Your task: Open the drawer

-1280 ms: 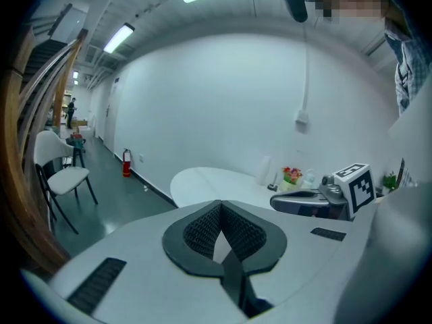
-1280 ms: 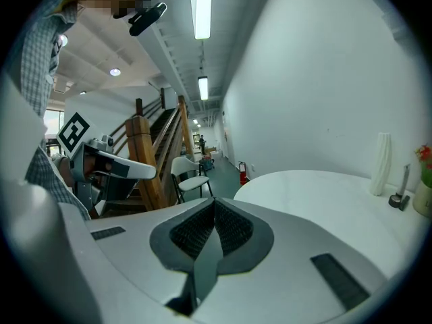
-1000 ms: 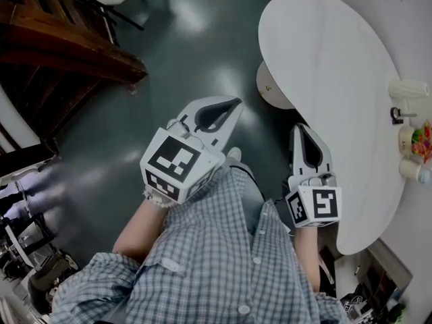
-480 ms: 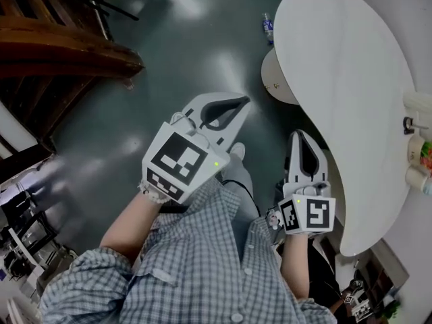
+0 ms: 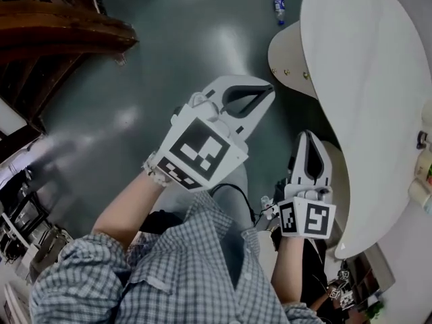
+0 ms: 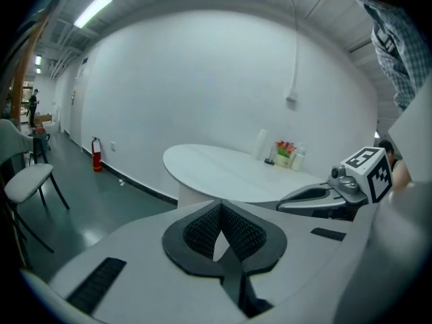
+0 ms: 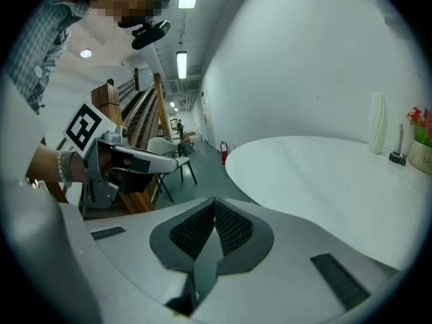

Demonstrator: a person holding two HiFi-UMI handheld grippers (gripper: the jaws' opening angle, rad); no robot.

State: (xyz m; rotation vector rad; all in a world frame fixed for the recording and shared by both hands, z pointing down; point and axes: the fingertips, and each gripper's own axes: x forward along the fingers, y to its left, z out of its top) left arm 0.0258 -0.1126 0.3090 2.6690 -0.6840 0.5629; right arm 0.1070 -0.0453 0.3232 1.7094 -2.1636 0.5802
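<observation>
Across the left and centre of the head view spreads dark green floor (image 5: 169, 59). At the right, the white oval table (image 5: 364, 79) curves over its beige pedestal (image 5: 287, 56). Lower centre, I see the checked shirt (image 5: 202, 268) of the person carrying my tools. My left gripper (image 5: 268, 92) sits mid-frame above the floor, clenched on nothing, its pads (image 6: 202, 228) meeting. My right gripper (image 5: 307, 135) hangs just beside the table edge, likewise clamped empty. A small bottle (image 5: 279, 5) lies on the floor at the top. I cannot tell where the drawer is.
</observation>
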